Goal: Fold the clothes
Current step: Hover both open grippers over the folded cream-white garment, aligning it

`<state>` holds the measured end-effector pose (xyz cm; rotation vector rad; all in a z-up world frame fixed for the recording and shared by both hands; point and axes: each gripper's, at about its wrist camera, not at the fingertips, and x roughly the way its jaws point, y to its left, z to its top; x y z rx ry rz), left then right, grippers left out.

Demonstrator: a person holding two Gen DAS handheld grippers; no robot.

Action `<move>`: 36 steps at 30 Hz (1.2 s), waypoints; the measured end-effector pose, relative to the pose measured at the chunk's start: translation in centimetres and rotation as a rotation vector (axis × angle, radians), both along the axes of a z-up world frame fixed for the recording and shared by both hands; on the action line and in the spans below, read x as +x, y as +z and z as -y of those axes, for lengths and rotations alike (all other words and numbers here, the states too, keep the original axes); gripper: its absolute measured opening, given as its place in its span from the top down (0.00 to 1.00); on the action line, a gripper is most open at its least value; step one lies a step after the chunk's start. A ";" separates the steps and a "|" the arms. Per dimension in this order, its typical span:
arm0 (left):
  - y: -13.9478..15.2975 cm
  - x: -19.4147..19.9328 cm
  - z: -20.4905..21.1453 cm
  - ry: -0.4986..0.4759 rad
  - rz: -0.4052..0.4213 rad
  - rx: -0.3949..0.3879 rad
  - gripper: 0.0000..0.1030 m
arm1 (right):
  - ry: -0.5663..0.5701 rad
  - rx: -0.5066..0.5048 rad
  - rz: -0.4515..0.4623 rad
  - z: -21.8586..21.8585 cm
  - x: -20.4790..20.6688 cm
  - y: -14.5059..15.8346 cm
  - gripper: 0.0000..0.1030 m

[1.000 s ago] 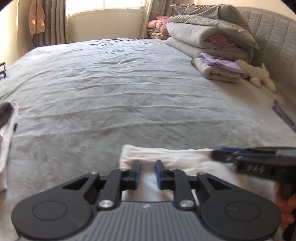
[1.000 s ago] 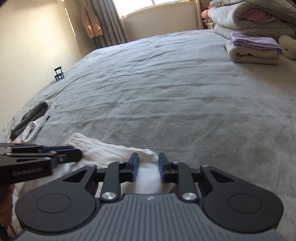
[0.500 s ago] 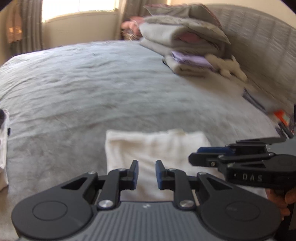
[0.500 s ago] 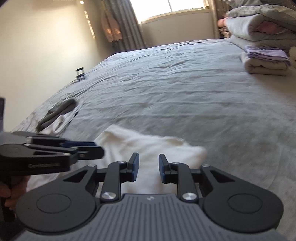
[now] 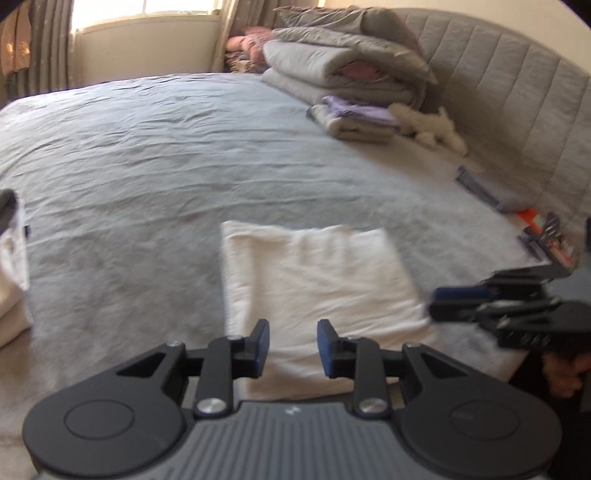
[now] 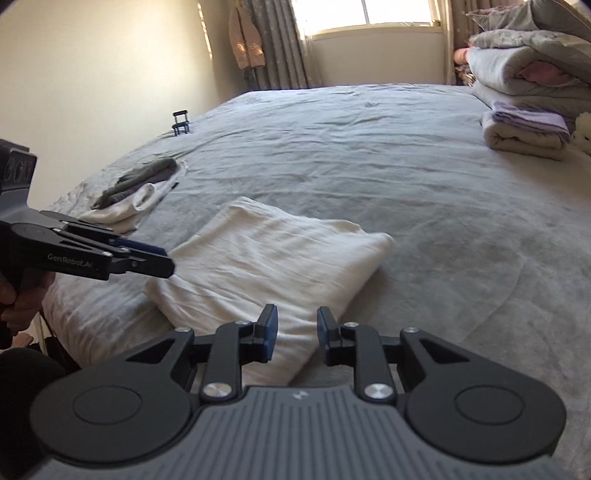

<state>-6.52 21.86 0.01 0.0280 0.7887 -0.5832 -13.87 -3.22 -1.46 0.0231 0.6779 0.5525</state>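
The small items (image 5: 546, 232) by the headboard are blurred — perhaps packets — and the garment pile (image 5: 11, 266) is cut off.

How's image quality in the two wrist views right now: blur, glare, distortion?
Left wrist view: motion blur smears the right gripper and the far bedding; the window is blown out; dark fisheye corners. Right wrist view: sharper, the white folded cloth shows weave and creases; the window glares at the top, and the bed edge bows from the fisheye.
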 end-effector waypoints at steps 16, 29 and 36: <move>-0.3 -1.4 -0.1 -0.072 -0.021 0.031 0.70 | 0.070 -0.067 -0.016 -1.4 -2.4 -0.6 0.77; -1.0 0.0 -1.3 -0.009 -0.052 0.107 0.66 | 0.057 -0.079 -0.089 0.4 -1.2 -1.6 0.72; -0.6 2.7 -1.9 0.044 -0.082 -0.002 0.53 | -0.044 0.109 -0.192 3.3 1.4 -1.0 0.65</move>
